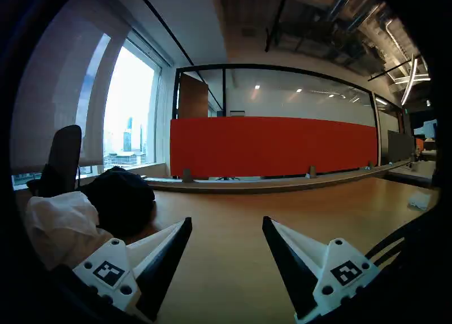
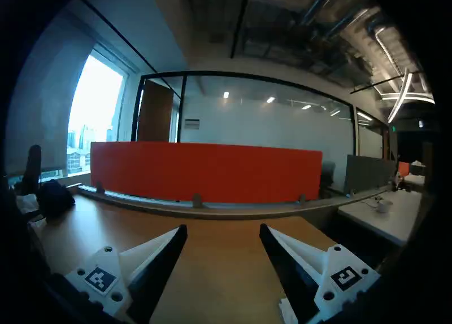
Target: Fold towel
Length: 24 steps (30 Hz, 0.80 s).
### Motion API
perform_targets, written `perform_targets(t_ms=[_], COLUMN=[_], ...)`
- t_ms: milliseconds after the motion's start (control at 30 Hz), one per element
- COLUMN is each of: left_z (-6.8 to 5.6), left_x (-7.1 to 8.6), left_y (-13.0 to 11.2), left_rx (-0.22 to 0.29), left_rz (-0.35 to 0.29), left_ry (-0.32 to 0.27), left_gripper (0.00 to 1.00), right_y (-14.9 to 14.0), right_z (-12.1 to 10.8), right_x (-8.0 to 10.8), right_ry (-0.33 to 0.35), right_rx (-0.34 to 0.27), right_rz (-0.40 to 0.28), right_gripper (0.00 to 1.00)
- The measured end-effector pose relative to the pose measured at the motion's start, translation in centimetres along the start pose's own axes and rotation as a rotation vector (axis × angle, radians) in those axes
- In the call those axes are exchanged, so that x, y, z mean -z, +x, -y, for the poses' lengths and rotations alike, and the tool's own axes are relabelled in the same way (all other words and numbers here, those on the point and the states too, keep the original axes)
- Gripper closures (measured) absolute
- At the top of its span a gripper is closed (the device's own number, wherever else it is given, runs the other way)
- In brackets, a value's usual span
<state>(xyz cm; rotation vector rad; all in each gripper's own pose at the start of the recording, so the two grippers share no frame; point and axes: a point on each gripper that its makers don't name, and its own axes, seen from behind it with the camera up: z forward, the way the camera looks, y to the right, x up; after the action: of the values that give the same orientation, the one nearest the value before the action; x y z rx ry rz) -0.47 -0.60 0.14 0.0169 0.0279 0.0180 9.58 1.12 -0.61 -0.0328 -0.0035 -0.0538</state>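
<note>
No fold is judged begun: left gripper (image 1: 226, 218) and right gripper (image 2: 223, 226) are held spread, empty, a crumpled white cloth (image 1: 62, 228) lying left of the left one.

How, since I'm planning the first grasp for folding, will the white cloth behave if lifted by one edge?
Probably floppy: the white cloth lies crumpled in soft folds on the wooden table, so a pinched edge would likely drape and trail. It looks light, so a push may bunch or slide it. The dark bundle beside it might shift as well.
</note>
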Motion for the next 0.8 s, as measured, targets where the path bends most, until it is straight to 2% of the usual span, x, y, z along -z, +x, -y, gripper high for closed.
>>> perform_targets(t_ms=[300, 500, 800], left_z=[-0.1, -0.1, -0.1], left_x=[0.0, 0.1, 0.1], left_y=[0.0, 0.0, 0.1], left_rx=[0.000, 0.000, 0.000], left_rz=[0.000, 0.000, 0.000], left_ry=[0.000, 0.000, 0.000], left_gripper=[0.08, 0.08, 0.08], right_y=[-0.3, -1.1, -4.2], right_z=[0.5, 0.2, -0.3], right_x=[-0.5, -0.8, -1.2], right_ry=[0.027, 0.028, 0.023], right_rx=[0.011, -0.013, -0.022], right_rz=[-0.018, -0.018, -0.015], right_gripper=[0.00, 0.00, 0.00])
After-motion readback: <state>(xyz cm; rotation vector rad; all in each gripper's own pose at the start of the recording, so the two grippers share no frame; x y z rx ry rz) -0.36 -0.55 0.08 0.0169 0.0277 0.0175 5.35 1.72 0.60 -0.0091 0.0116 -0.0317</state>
